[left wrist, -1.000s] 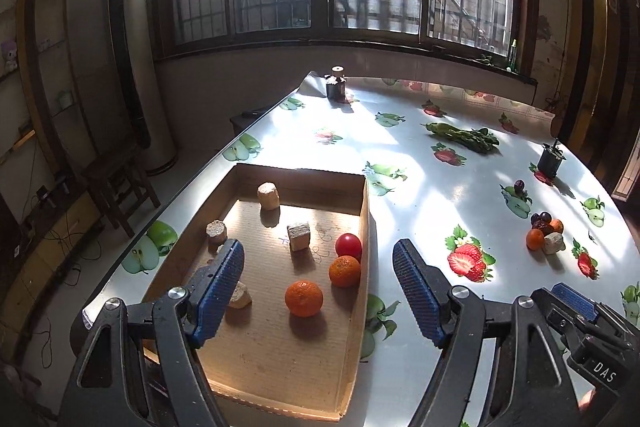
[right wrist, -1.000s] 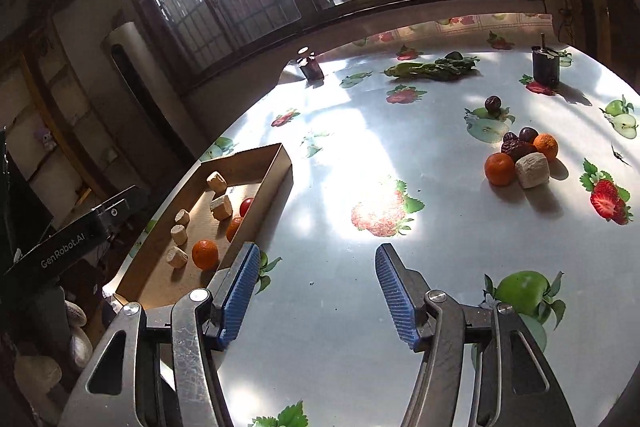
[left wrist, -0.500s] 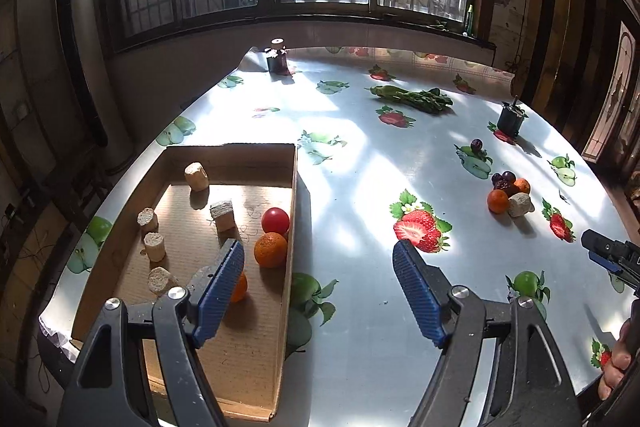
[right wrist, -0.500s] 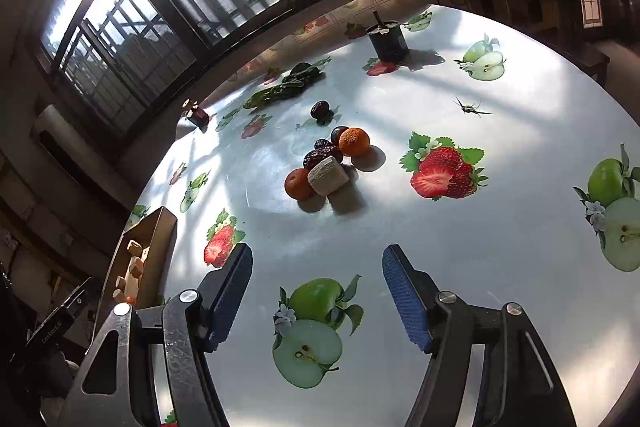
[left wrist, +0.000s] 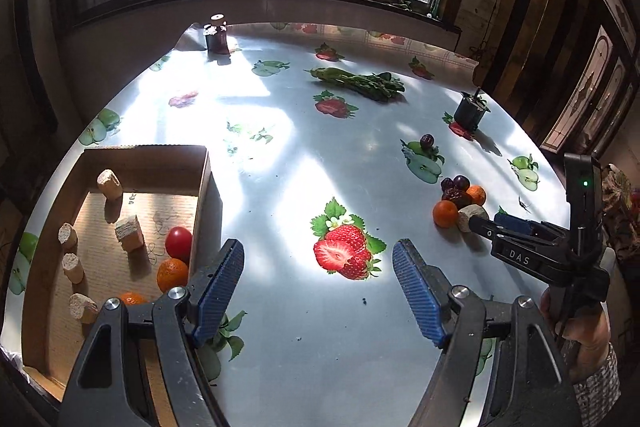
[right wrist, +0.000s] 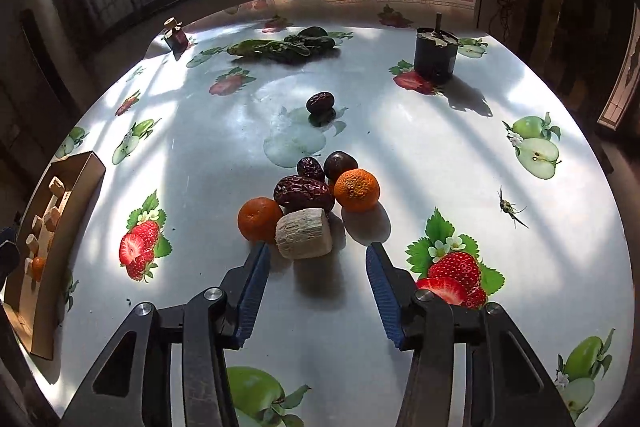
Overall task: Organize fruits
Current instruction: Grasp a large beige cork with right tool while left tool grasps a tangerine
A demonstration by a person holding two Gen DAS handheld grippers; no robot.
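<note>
My right gripper [right wrist: 316, 269] hovers, jaws wide, just short of the pale, ridged cork-like cylinder [right wrist: 304, 233] lying on its side, long axis crosswise, touching an orange [right wrist: 259, 219] (pebbly skin) and wrinkled dates [right wrist: 303, 193]. Left gripper [left wrist: 318, 279], jaws wide, hangs beside the cardboard tray [left wrist: 202, 183].

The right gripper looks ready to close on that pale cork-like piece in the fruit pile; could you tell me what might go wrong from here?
The right gripper is open just short of the pale cork piece. That piece touches an orange and a large date, so a closing finger may catch or roll the orange. The piece is rounded, so it might slip out of the pads.
</note>
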